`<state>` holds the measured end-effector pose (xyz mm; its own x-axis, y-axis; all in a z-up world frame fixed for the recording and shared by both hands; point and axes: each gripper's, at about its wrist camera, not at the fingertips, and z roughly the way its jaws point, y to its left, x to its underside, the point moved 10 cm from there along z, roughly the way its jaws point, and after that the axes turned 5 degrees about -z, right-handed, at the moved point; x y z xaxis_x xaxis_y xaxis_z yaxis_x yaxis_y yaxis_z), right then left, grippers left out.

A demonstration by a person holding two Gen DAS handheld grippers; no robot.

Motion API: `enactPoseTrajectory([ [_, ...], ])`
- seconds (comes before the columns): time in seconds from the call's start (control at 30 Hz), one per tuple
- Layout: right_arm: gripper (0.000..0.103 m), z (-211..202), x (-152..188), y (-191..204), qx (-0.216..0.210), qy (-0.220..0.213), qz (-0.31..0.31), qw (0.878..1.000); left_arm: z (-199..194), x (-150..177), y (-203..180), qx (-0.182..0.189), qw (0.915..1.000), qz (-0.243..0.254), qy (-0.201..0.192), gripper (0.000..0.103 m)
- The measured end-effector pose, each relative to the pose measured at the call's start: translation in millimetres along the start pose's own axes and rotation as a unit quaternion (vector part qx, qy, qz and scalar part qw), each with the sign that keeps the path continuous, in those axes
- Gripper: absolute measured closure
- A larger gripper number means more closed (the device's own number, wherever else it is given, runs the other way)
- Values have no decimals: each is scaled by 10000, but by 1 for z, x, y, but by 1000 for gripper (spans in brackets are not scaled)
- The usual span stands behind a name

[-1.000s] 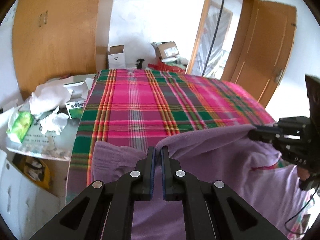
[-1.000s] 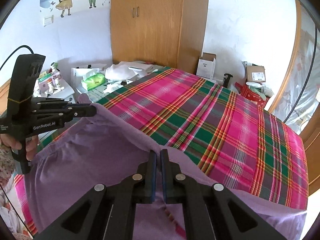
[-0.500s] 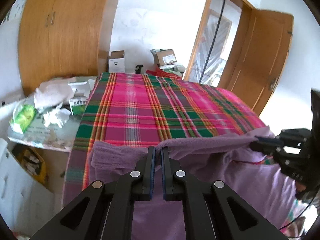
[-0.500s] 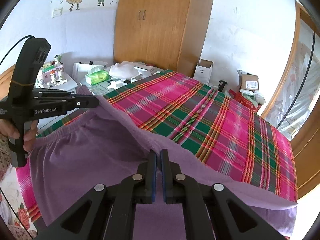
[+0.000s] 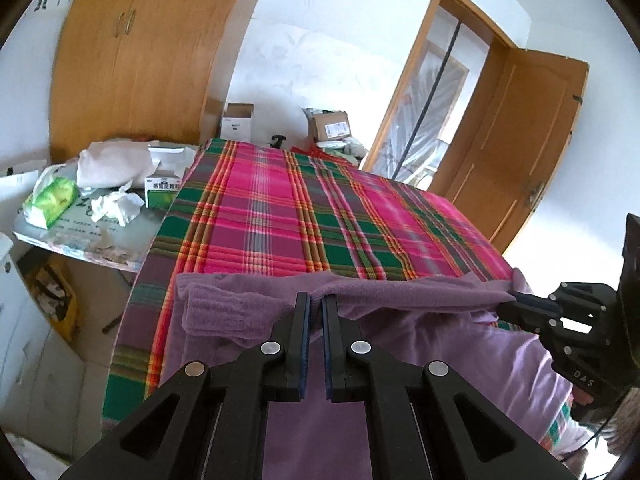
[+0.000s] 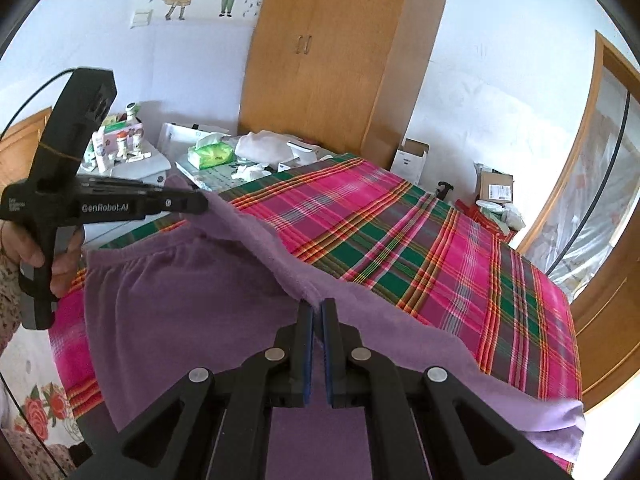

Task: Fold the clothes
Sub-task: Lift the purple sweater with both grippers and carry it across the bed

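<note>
Setting: a bedroom, with a bed (image 5: pixel 280 216) covered in a pink, green and orange plaid sheet.
Garment: a purple fleece garment (image 6: pixel 180 312) lies across the near end of the bed, directly beneath and ahead of both pairs of fingers; one edge of it is lifted off the sheet.
Left gripper (image 5: pixel 316 304): held in a person's hand, its fingers are pinched narrow on the lifted purple edge, with the cloth bunched between the tips.
Right gripper (image 6: pixel 317 308): also hand-held, its fingers are closed tight on the same edge further along, the fleece rising in a ridge just past the tips.
Between the two: the gripped edge runs as a raised fold from one pair of fingers to the other, with the rest of the garment hanging and spreading below it.
Left hand (image 6: pixel 44 256): seen from the right side, wrapped round the black handle, well to the left of the right fingers.
Beyond the fingers: bare plaid sheet stretches away to the far end of the bed.
Bench (image 5: pixel 76 240): to the left of the left fingers, beside the bed, cluttered with a green tissue pack (image 5: pixel 50 200), crumpled paper and a small box.
Wardrobe (image 6: pixel 336 60): tall, wooden, against the wall behind the bench.
Door (image 5: pixel 516 148): wooden, standing open, far right of the left fingers.
Floor by far wall: cardboard boxes (image 5: pixel 330 128).
</note>
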<state>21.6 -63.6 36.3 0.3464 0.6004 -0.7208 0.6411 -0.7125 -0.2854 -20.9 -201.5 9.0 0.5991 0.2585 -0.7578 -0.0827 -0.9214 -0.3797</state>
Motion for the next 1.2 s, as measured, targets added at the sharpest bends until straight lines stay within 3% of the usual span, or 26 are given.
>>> enactPoseTrajectory([
  [1.2,99,-53,59,70,-245,-7,-220,9995,-63,72,-7,-74,9996,258,0,98],
])
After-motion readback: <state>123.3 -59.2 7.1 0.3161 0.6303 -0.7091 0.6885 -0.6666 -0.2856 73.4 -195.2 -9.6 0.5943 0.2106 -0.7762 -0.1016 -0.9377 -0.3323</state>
